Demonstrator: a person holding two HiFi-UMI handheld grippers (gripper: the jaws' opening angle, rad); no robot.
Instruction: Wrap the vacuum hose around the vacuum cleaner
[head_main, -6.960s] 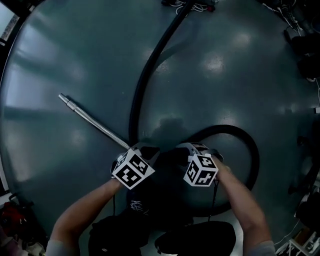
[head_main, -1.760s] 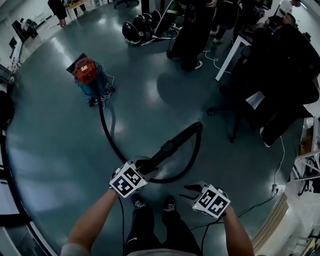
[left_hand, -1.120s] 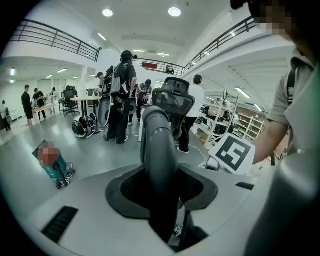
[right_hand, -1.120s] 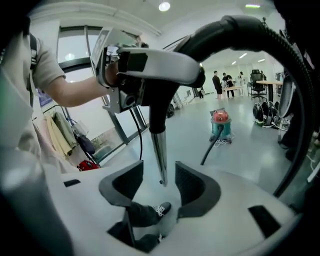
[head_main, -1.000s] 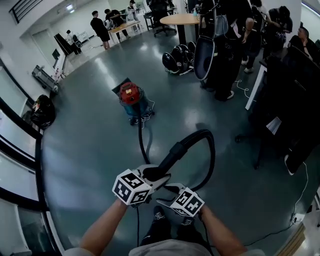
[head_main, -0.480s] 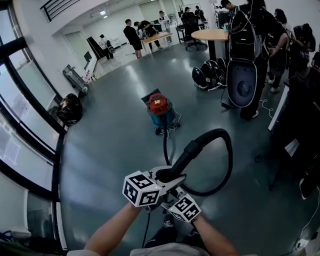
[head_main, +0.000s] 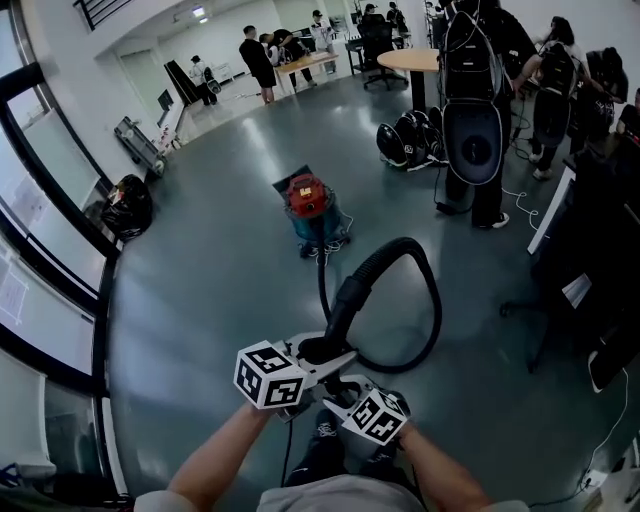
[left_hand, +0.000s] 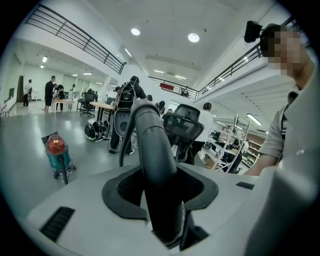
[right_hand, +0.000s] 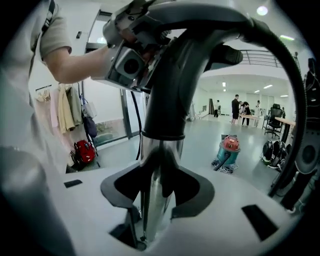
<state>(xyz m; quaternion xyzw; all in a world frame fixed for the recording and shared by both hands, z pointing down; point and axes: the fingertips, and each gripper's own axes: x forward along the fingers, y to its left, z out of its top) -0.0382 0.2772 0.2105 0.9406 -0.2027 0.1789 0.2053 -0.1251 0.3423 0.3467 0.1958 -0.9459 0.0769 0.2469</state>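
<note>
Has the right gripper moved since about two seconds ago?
Yes. Against the hose loop, the right gripper has come in from its right to just under the left gripper, its jaws having just been closing around the metal tube.

A glossy grey-green floor (head_main: 200, 290) spreads across the hall and mirrors the ceiling lights in pale patches. Near its middle stands a small canister vacuum cleaner with a red lid and teal drum (head_main: 310, 208), with a light cord bunched at its base. A black vacuum hose (head_main: 322, 285) leaves its front and runs along the floor toward the viewer. To the right, a cluster of dark rounded shells (head_main: 405, 140) sits on the floor beside a tall black stand with an oval panel (head_main: 470, 125). A round wooden table (head_main: 420, 62) stands farther back. A black bag (head_main: 128, 208) rests by the window wall at the left, and a white cable (head_main: 515, 195) trails at the right.
</note>
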